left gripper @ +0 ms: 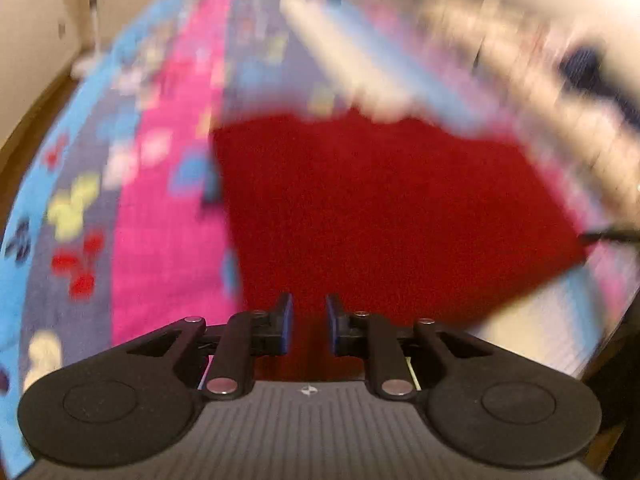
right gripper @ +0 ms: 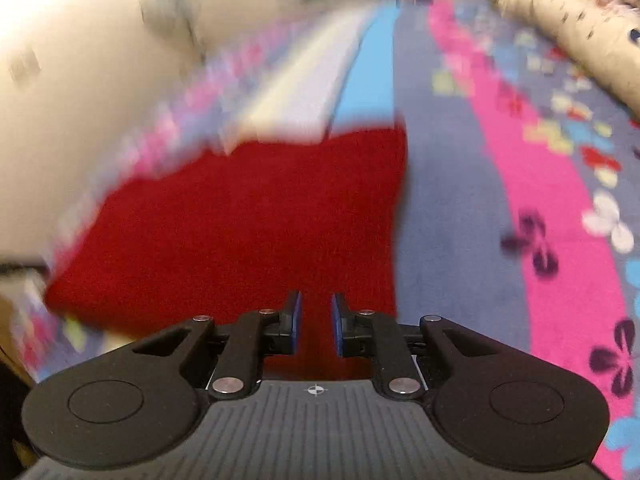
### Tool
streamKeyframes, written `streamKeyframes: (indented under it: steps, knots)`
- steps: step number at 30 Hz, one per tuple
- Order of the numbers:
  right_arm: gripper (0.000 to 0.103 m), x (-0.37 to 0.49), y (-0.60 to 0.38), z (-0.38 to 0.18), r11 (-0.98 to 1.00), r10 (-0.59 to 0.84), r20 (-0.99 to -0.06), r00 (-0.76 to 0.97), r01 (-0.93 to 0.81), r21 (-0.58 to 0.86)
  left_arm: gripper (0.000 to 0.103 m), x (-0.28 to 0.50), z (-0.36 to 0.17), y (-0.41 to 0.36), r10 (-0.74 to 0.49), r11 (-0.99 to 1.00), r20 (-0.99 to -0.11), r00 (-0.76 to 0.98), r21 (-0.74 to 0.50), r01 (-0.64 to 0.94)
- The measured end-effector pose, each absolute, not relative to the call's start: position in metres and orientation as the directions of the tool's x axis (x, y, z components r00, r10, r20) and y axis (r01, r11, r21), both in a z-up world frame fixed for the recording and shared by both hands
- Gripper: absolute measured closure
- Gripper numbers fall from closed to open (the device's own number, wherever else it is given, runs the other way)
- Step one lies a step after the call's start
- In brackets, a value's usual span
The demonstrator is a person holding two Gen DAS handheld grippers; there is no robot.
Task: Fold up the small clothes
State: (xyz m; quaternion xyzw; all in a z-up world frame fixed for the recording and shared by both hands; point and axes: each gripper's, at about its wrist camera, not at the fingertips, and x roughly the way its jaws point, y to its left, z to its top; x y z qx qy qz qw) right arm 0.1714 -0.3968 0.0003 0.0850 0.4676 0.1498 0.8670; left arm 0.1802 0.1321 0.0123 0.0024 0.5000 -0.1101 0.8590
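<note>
Both grippers, left gripper (left gripper: 309, 322) and right gripper (right gripper: 316, 322), have their jaws narrowly apart with the red cloth (left gripper: 384, 208) running between them; whether they pinch it I cannot tell. The cloth spreads straight ahead over the striped butterfly bedspread (right gripper: 560, 200).

free: striped bedspread (right gripper: 452, 200) right of red cloth (right gripper: 248, 216) | obstacle: pillow (right gripper: 580, 28) (far right)

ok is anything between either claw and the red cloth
Nothing visible. The red cloth runs right up between the fingers of the left claw, and likewise at the right claw. Motion blur hides whether either is gripping it.
</note>
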Motion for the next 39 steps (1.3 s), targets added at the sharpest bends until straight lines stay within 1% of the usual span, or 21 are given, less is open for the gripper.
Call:
streamKeyframes:
  steps: [1,2,3,4,7,9,10,12,15,18,19,21,22,23,24,26,27,30,32,35,39]
  knots:
    - [0.088,0.174,-0.392,-0.013,0.955,0.293,-0.838,0.460,-0.174,0.238,0.086,0.183,0.002,0.131,-0.162,0.979,-0.885,0.437,-0.089,0.182]
    - [0.089,0.175,-0.389,-0.015,0.958,0.282,-0.846,0.453,-0.187,0.219,0.085,0.184,0.007,0.130,-0.161,0.980,-0.877,0.452,-0.088,0.178]
    - [0.088,0.174,-0.388,-0.008,0.956,0.287,-0.831,0.477,-0.196,0.217,0.082,0.184,0.016,0.131,-0.185,0.978,-0.852,0.489,-0.113,0.174]
    - [0.088,0.172,-0.390,0.000,0.952,0.304,-0.802,0.514,-0.195,0.236,0.076,0.181,0.023,0.133,-0.204,0.977,-0.825,0.527,-0.134,0.169]
    - [0.087,0.166,-0.396,0.022,0.930,0.364,-0.704,0.609,-0.197,0.310,0.075,0.178,0.042,0.124,-0.231,0.971,-0.748,0.622,-0.135,0.199]
    - [0.086,0.163,-0.391,0.029,0.918,0.393,-0.656,0.644,-0.240,0.315,0.071,0.177,0.047,0.108,-0.259,0.960,-0.722,0.641,-0.121,0.252]
    - [0.086,0.165,-0.386,0.029,0.913,0.406,-0.651,0.641,-0.259,0.314,0.069,0.177,0.047,0.098,-0.276,0.952,-0.718,0.640,-0.111,0.286]
    - [0.081,0.168,-0.372,0.027,0.903,0.429,-0.653,0.624,-0.303,0.304,0.066,0.178,0.044,0.084,-0.297,0.937,-0.721,0.626,-0.092,0.338]
    - [0.078,0.169,-0.350,0.030,0.884,0.463,-0.635,0.619,-0.378,0.276,0.066,0.182,0.034,0.062,-0.309,0.916,-0.732,0.608,-0.055,0.398]
    - [0.076,0.165,-0.328,0.036,0.849,0.516,-0.609,0.602,-0.450,0.275,0.065,0.188,0.024,0.050,-0.336,0.893,-0.739,0.584,-0.053,0.447]
    - [0.075,0.165,-0.321,0.037,0.838,0.529,-0.607,0.593,-0.477,0.265,0.062,0.187,0.018,0.046,-0.333,0.887,-0.753,0.568,-0.045,0.460]
    - [0.070,0.166,-0.304,0.035,0.828,0.520,-0.649,0.555,-0.514,0.224,0.060,0.196,-0.005,0.037,-0.251,0.886,-0.831,0.496,0.009,0.464]
    - [0.070,0.170,-0.296,0.026,0.835,0.482,-0.703,0.522,-0.517,0.188,0.060,0.199,-0.018,0.035,-0.196,0.888,-0.868,0.456,0.040,0.458]
    - [0.070,0.173,-0.288,0.016,0.844,0.428,-0.763,0.485,-0.517,0.145,0.060,0.199,-0.019,0.035,-0.194,0.887,-0.869,0.454,0.043,0.460]
    - [0.070,0.174,-0.282,0.009,0.846,0.385,-0.796,0.466,-0.523,0.103,0.060,0.201,-0.014,0.036,-0.207,0.889,-0.862,0.463,0.032,0.457]
    - [0.070,0.170,-0.277,0.009,0.837,0.366,-0.795,0.483,-0.545,0.054,0.060,0.203,0.000,0.044,-0.267,0.903,-0.822,0.503,-0.032,0.428]
    - [0.070,0.170,-0.279,0.012,0.838,0.377,-0.787,0.489,-0.542,0.065,0.060,0.204,0.006,0.049,-0.286,0.910,-0.803,0.522,-0.057,0.411]
    - [0.070,0.175,-0.283,0.015,0.847,0.385,-0.780,0.493,-0.525,0.087,0.060,0.210,0.018,0.062,-0.277,0.937,-0.759,0.589,-0.079,0.340]
    - [0.070,0.175,-0.283,0.013,0.846,0.377,-0.785,0.492,-0.527,0.076,0.060,0.218,0.016,0.069,-0.226,0.958,-0.780,0.583,-0.069,0.279]
    - [0.070,0.175,-0.284,0.012,0.845,0.376,-0.788,0.487,-0.529,0.076,0.060,0.231,-0.008,0.081,-0.131,0.978,-0.874,0.467,-0.036,0.207]
    - [0.070,0.177,-0.281,0.007,0.846,0.377,-0.790,0.484,-0.527,0.082,0.057,0.231,-0.002,0.077,-0.159,0.970,-0.855,0.493,-0.044,0.237]
